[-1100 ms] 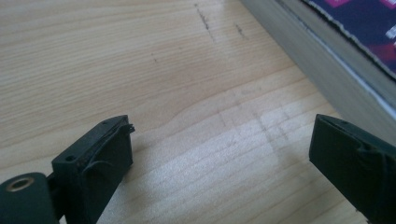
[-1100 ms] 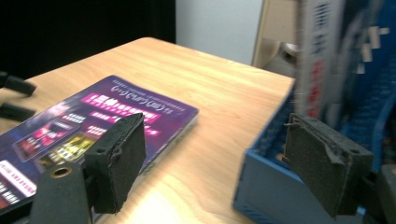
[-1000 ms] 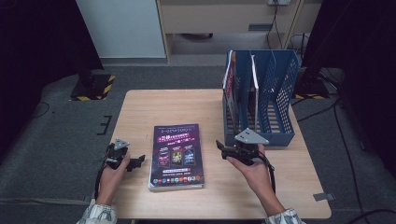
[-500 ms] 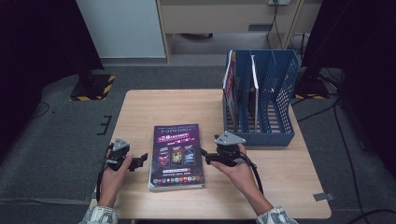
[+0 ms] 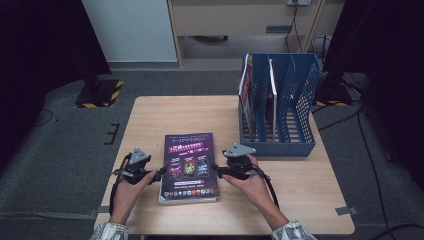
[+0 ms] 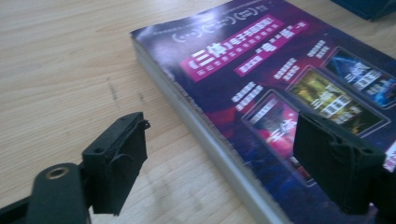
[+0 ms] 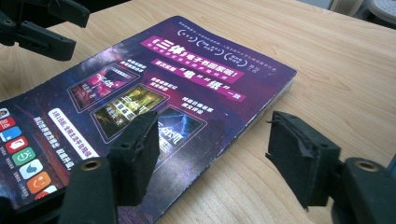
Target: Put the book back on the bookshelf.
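Both tongs, left [image 5: 162,171] and right [image 5: 216,170], have just been closing yet stand apart, straddling the book's [image 5: 189,167] opposite edges to lift it off the worktop [image 5: 300,190].

**Dim room around a pale wooden table**

A light wooden table [image 5: 160,115] stands on grey carpet [image 5: 60,150]. Behind it sit a white panel [image 5: 130,30] and a beige cabinet [image 5: 240,20]. Dark curtains [image 5: 35,50] flank both sides. A yellow-black striped base [image 5: 100,94] rests at left.

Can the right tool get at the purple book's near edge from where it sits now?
Probably yes: the right tool straddles the purple book's edge, jaws apart and just closing, one over the cover, one over bare table. Nothing blocks it.
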